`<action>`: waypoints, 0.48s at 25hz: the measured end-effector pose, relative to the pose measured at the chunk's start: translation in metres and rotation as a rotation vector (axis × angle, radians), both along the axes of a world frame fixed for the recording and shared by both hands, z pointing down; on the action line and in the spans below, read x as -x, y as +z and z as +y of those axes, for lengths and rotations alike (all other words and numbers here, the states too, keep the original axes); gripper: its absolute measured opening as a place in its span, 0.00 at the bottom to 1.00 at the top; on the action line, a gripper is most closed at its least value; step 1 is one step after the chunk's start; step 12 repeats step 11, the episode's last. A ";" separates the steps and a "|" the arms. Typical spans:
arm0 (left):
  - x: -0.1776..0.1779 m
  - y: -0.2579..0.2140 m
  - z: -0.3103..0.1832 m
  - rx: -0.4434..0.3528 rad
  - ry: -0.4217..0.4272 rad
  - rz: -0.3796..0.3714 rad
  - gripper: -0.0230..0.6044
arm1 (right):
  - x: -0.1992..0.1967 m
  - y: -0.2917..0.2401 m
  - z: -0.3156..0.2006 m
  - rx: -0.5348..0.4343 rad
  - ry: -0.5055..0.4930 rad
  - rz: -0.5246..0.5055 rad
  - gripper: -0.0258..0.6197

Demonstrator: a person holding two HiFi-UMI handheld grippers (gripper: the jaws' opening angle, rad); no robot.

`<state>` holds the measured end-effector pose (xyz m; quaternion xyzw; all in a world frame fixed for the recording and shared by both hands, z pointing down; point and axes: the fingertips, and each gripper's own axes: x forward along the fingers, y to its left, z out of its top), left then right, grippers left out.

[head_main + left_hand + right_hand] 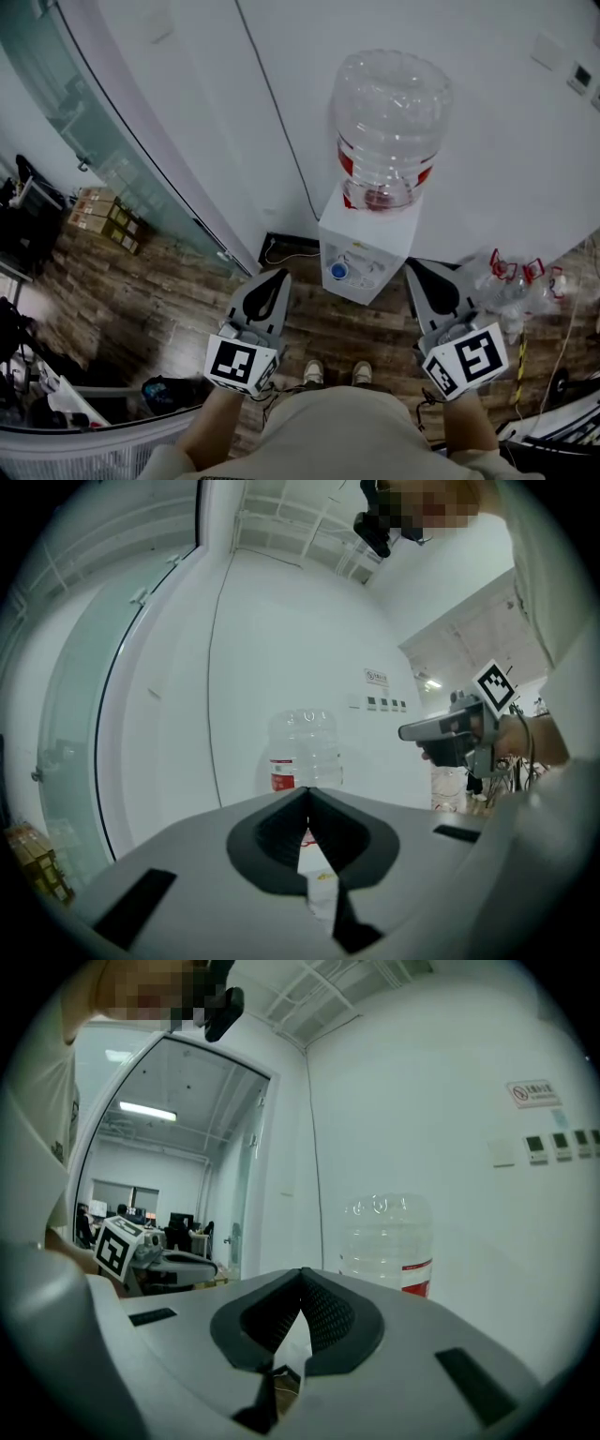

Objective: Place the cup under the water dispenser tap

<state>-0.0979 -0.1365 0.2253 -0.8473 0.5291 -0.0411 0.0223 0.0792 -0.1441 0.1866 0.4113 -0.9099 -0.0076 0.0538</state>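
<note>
Left claw (274,277) and right claw (414,268), both closed and empty, are flanking the water dispenser (364,246) at frame centre; a bottle (389,122) is sitting atop it.

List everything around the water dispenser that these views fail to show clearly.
- Taps of the water dispenser: in the head view they are too small, and the space beneath them cannot be seen from above.
- Dispenser body: in the left and right gripper views it is blocked by the left hand-held gripper and the right hand-held gripper. Only the bottle shows.
- Wall sign: the print is too small to read.
- Cup: in no view.
</note>
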 end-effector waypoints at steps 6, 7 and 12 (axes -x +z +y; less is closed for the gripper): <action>-0.001 -0.001 -0.008 -0.015 -0.019 -0.029 0.05 | 0.001 -0.004 -0.009 -0.040 0.023 0.047 0.05; -0.001 -0.001 -0.008 -0.017 -0.021 -0.032 0.05 | 0.002 -0.004 -0.010 -0.044 0.020 0.050 0.05; -0.002 -0.001 -0.012 -0.024 -0.020 -0.049 0.05 | 0.004 -0.005 -0.013 -0.049 0.004 0.045 0.05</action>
